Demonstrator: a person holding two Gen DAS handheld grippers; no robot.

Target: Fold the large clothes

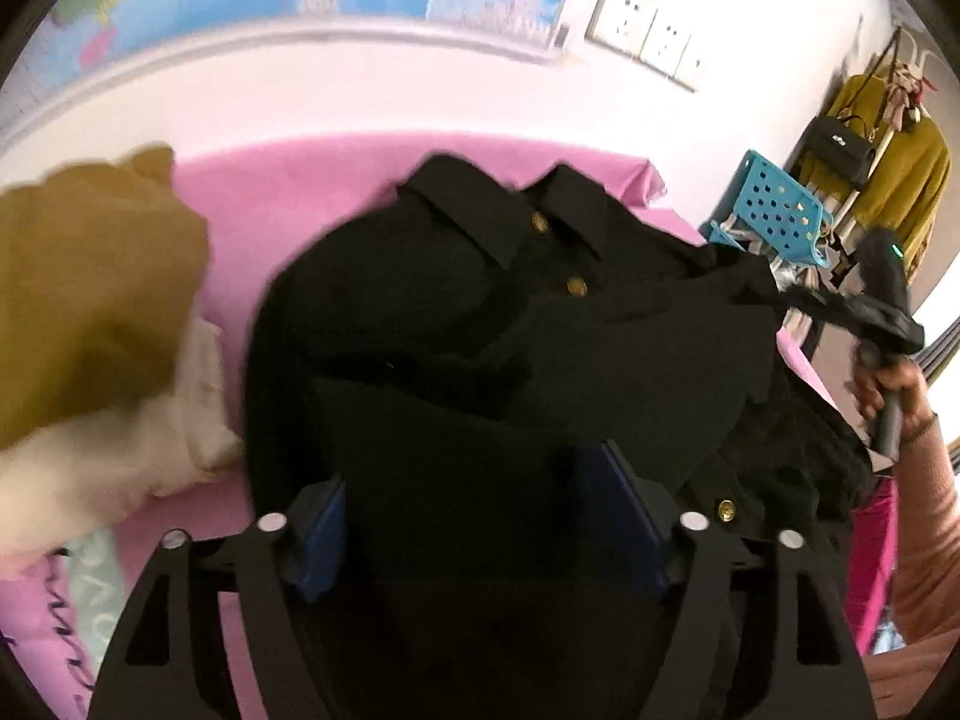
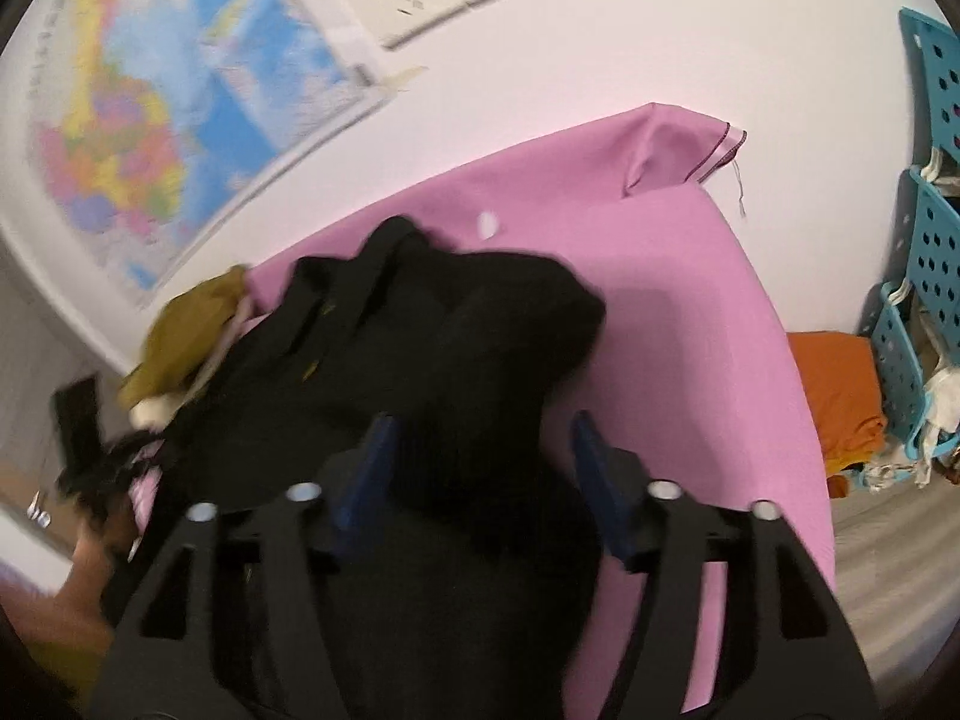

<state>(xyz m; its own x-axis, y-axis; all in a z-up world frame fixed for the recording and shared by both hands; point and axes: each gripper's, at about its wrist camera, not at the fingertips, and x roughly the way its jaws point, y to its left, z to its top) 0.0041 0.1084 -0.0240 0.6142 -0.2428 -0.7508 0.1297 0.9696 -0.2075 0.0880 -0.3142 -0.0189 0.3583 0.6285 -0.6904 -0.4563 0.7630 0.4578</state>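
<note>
Right, a mustard and cream pile crowds the black collared garment lying rumpled with gold buttons on the pink sheet, blue perforated baskets holding whitish cloth alongside, both the left gripper and right gripper spread over black fabric.

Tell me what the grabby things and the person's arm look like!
Each gripper, left gripper and right gripper, is a black plastic frame with cut-out slots, round silver bolts and two dark blue fingers. The person's arm wears a pale pink knitted sleeve.
</note>
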